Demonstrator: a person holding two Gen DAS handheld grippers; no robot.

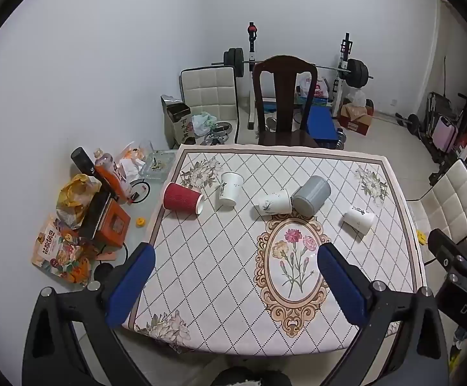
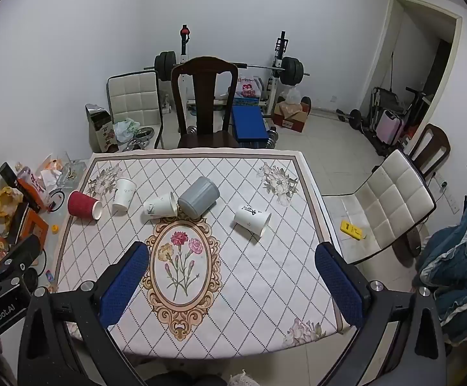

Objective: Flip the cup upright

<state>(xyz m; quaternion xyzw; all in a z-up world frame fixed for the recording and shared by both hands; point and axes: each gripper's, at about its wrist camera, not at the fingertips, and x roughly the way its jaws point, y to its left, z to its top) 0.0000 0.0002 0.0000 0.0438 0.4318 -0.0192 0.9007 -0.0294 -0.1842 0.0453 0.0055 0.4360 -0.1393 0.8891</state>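
Paper cups, 5 in all with the grey cup (image 1: 311, 195), lie tipped across the far half of the table (image 1: 227, 289); they look light and crushable, so I would pinch gently at mid-wall. Both the left gripper (image 1: 237, 284) and right gripper (image 2: 233, 284) hang spread and empty above the near edge. Only the right view shows the doorway (image 2: 426, 64).

**What the two views leave unseen**

The print on the white paper cups (image 1: 231, 189) is too small to read. The dark wooden chair (image 1: 283, 96) at 12 o'clock hides the middle of the barbell rack (image 1: 345, 64). The table (image 2: 265, 289) loses its near edge behind each hand-held gripper's frame (both views). At 9 o'clock, snack packets (image 1: 59, 251) overlap in a heap.
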